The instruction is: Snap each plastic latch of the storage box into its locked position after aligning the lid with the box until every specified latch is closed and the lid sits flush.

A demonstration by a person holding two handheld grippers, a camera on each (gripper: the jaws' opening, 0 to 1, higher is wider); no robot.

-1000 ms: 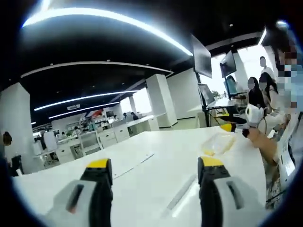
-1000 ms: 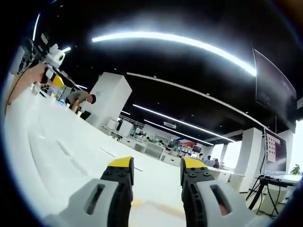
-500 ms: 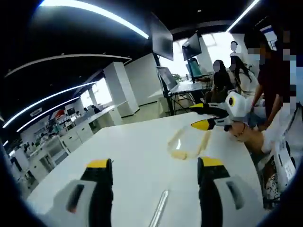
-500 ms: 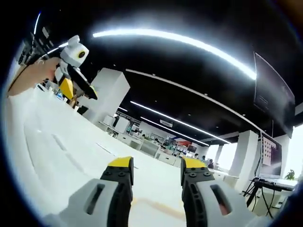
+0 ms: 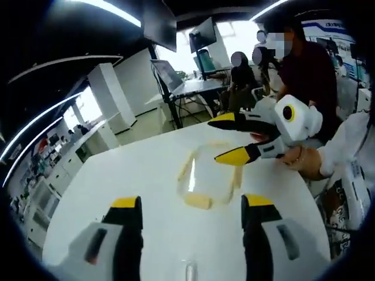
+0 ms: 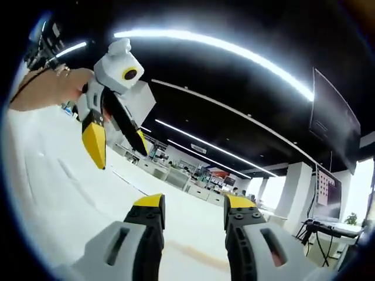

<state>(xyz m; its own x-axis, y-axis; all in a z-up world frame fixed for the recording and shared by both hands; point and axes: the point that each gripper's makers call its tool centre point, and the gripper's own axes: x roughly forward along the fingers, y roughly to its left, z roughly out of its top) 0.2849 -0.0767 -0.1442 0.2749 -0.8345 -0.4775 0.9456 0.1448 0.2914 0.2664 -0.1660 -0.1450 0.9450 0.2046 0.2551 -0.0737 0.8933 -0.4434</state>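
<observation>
A clear storage box [image 5: 208, 175] with yellow latches [image 5: 198, 201] on its sides lies on the white table [image 5: 111, 175], just beyond my left gripper [image 5: 192, 205], whose yellow-tipped jaws stand open and hold nothing. My right gripper [image 5: 229, 137] comes in from the right in a person's hand [image 5: 299, 159], open, over the box's far right side. In the right gripper view my right gripper [image 6: 194, 204] is open above the table [image 6: 47, 193], and the left gripper [image 6: 117, 143] hangs open at upper left. Whether the latches are locked is too small to tell.
Several people [image 5: 304, 64] stand beyond the table's far edge by a desk with monitors [image 5: 187, 88]. A white sleeve [image 5: 351, 146] shows at the right. White columns [image 6: 143, 99] and office desks lie far behind.
The left gripper view has swung down toward the box, which now sits nearer and more central. The right gripper has come in over the box. In the right gripper view the left gripper looms larger.
</observation>
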